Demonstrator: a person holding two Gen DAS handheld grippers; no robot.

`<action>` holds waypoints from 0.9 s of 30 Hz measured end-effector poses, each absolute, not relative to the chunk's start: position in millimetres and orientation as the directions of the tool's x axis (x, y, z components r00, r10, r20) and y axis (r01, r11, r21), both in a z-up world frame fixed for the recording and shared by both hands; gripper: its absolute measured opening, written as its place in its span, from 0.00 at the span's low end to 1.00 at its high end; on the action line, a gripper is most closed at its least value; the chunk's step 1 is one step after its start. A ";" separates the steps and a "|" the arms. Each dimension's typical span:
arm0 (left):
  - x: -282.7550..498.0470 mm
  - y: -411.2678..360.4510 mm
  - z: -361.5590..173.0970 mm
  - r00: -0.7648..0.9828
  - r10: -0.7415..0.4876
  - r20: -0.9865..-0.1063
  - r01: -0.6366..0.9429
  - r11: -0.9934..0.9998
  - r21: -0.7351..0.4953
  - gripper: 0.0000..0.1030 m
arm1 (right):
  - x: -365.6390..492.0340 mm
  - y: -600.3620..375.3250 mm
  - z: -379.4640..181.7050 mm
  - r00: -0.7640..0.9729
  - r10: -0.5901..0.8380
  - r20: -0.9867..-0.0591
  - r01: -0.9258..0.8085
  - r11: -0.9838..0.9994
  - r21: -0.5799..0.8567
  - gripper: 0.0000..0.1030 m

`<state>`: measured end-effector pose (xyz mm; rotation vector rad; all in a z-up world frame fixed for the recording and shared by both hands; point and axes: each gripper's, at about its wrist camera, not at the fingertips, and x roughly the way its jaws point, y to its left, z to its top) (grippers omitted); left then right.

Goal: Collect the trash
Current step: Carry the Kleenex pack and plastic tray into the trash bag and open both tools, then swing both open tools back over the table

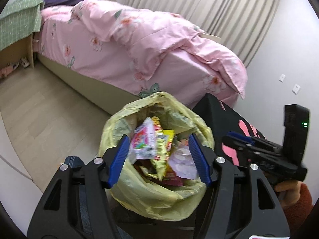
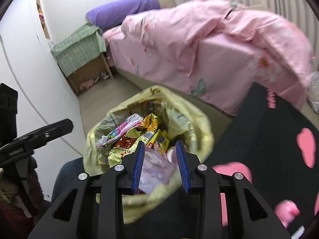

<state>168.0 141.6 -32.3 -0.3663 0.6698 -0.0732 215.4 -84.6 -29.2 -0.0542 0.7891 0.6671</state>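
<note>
A yellow trash bag [image 1: 151, 197] stands open on the floor beside the bed, filled with snack wrappers [image 1: 159, 149]. It also shows in the right wrist view [image 2: 197, 127] with wrappers [image 2: 127, 141] inside. My left gripper [image 1: 158, 160] is open above the bag's mouth and holds nothing. My right gripper [image 2: 160, 166] is open over the bag, with a pale purple wrapper [image 2: 153, 169] lying in the bag between its fingers. The right gripper also shows at the right edge of the left wrist view [image 1: 265, 155].
A bed with a pink floral duvet [image 1: 139, 45] runs behind the bag. A black mat with pink shapes [image 2: 279, 139] lies to the right. A bedside stand under green cloth [image 2: 79, 51] is by the wall. A clear plastic piece [image 2: 315, 91] lies at the bed's foot.
</note>
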 end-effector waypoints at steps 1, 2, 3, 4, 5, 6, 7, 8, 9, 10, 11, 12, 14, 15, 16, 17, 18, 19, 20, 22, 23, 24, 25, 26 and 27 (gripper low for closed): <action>165.4 132.9 -29.0 0.785 -0.190 -0.590 -0.032 0.938 -0.345 0.57 | 203.3 -98.5 -22.7 0.537 0.528 -0.658 -0.565 0.804 0.185 0.31; 164.1 126.7 -27.2 0.785 -0.196 -0.588 -0.018 0.941 -0.338 0.57 | 191.4 -112.2 -17.0 0.562 0.520 -0.643 -0.556 0.813 0.172 0.31; 161.8 116.5 -24.4 0.784 -0.206 -0.586 0.005 0.945 -0.326 0.57 | 184.4 -121.0 -13.8 0.575 0.514 -0.636 -0.551 0.818 0.164 0.31; 159.8 105.8 -21.6 0.781 -0.216 -0.585 0.026 0.949 -0.316 0.57 | 172.6 -136.4 -9.9 0.596 0.501 -0.628 -0.537 0.830 0.152 0.31; 159.1 98.6 -19.9 0.779 -0.224 -0.585 0.042 0.950 -0.309 0.57 | 166.7 -144.9 -7.6 0.605 0.493 -0.625 -0.528 0.836 0.148 0.31; 158.3 87.1 -17.7 0.776 -0.239 -0.584 0.068 0.952 -0.300 0.57 | 155.4 -162.1 -6.1 0.623 0.477 -0.620 -0.508 0.850 0.143 0.31; 158.2 77.7 -16.1 0.771 -0.252 -0.585 0.090 0.952 -0.292 0.57 | 148.2 -173.9 -5.4 0.633 0.466 -0.618 -0.494 0.858 0.142 0.31; 156.9 66.4 -14.4 0.765 -0.268 -0.586 0.117 0.952 -0.283 0.57 | 135.1 -193.7 -6.0 0.652 0.442 -0.616 -0.466 0.874 0.134 0.31; 155.3 54.2 -12.8 0.757 -0.286 -0.587 0.147 0.951 -0.273 0.57 | 128.2 -204.5 -7.3 0.662 0.427 -0.616 -0.451 0.883 0.128 0.31; 153.7 45.9 -12.2 0.751 -0.300 -0.588 0.169 0.949 -0.267 0.57 | 117.7 -219.7 -8.6 0.677 0.402 -0.616 -0.426 0.897 0.117 0.31; 152.4 35.1 -11.2 0.742 -0.317 -0.591 0.196 0.945 -0.260 0.57 | 106.5 -236.2 -9.7 0.693 0.373 -0.617 -0.399 0.911 0.103 0.31; 151.2 24.2 -10.6 0.731 -0.334 -0.595 0.223 0.941 -0.254 0.57 | 99.7 -245.6 -9.8 0.703 0.356 -0.615 -0.383 0.919 0.094 0.31; 149.2 5.1 -10.8 0.709 -0.367 -0.603 0.271 0.930 -0.248 0.57 | 81.3 -270.3 -11.0 0.734 0.303 -0.608 -0.329 0.942 0.073 0.31; 148.6 -1.6 -11.5 0.700 -0.379 -0.605 0.286 0.925 -0.250 0.57 | 69.5 -287.3 -11.7 0.752 0.265 -0.603 -0.286 0.956 0.063 0.32; 147.9 -8.8 -12.5 0.689 -0.394 -0.609 0.302 0.919 -0.254 0.57 | 60.5 -301.2 -12.2 0.762 0.239 -0.602 -0.253 0.965 0.063 0.32; 147.3 -19.0 -14.6 0.672 -0.417 -0.612 0.324 0.909 -0.263 0.57 | 52.4 -314.8 -13.1 0.768 0.222 -0.601 -0.226 0.972 0.070 0.34; 146.9 -25.8 -16.3 0.661 -0.430 -0.615 0.337 0.902 -0.269 0.57 | 47.2 -323.3 -14.9 0.773 0.215 -0.597 -0.212 0.974 0.077 0.40; 147.0 -33.1 -18.1 0.649 -0.443 -0.619 0.350 0.896 -0.275 0.57 | 39.5 -335.4 -16.0 0.779 0.206 -0.592 -0.193 0.977 0.087 0.43; 148.1 -44.9 -21.3 0.625 -0.465 -0.627 0.373 0.883 -0.284 0.57 | 32.4 -347.4 -18.5 0.783 0.195 -0.590 -0.173 0.980 0.093 0.44; 149.0 -60.5 -25.2 0.593 -0.488 -0.641 0.401 0.869 -0.291 0.57 | 24.5 -361.6 -22.7 0.787 0.179 -0.591 -0.151 0.984 0.097 0.44; 149.6 -71.9 -27.9 0.574 -0.493 -0.654 0.415 0.864 -0.287 0.57 | 19.5 -369.8 -25.0 0.790 0.168 -0.590 -0.137 0.986 0.098 0.44; 149.1 -78.6 -29.6 0.567 -0.493 -0.660 0.422 0.862 -0.281 0.57 | 14.1 -378.7 -28.4 0.793 0.152 -0.590 -0.117 0.988 0.098 0.44; 148.4 -88.1 -31.1 0.555 -0.497 -0.667 0.437 0.857 -0.275 0.57 | 11.2 -383.4 -31.1 0.793 0.147 -0.591 -0.108 0.989 0.100 0.44; 147.0 -96.5 -32.5 0.542 -0.504 -0.672 0.453 0.849 -0.271 0.57 | 9.1 -387.8 -34.0 0.792 0.146 -0.593 -0.102 0.989 0.106 0.44; 143.4 -103.0 -33.5 0.532 -0.511 -0.675 0.467 0.842 -0.269 0.57 | 6.5 -394.1 -39.5 0.788 0.155 -0.596 -0.102 0.987 0.122 0.44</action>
